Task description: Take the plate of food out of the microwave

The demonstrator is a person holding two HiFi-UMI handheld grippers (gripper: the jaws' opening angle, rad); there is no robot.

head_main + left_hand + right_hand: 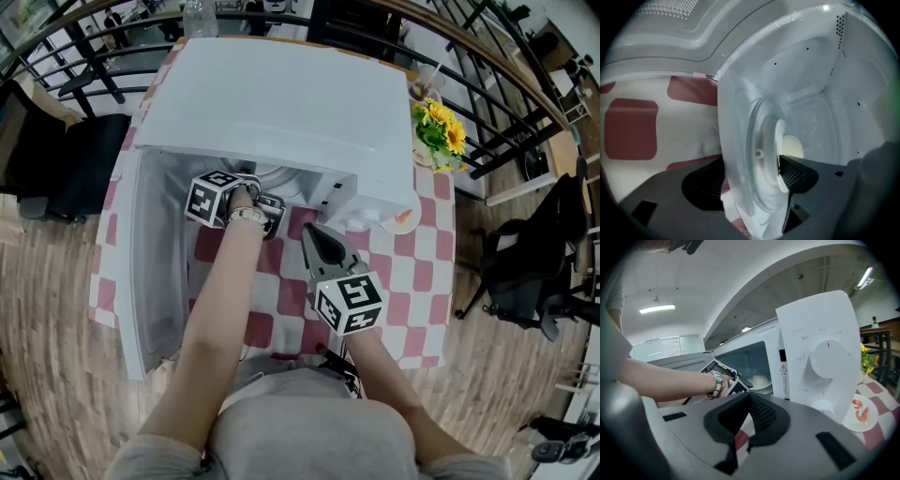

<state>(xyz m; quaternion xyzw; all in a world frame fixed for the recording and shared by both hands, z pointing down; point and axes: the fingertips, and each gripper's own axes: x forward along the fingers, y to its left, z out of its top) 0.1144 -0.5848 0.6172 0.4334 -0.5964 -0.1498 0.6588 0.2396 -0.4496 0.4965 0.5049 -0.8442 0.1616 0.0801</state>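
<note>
Left gripper (752, 171) spread wide at plate (779, 136) rim, nothing pinched, right gripper (747, 399) closed, empty; plate likely stiff, slick, breakable, so pinch rim, keep level

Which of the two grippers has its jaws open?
The left gripper, at the open microwave: its jaws stand wide apart, gripping nothing. The right gripper, outside above the checked cloth, has its jaws together.
</note>
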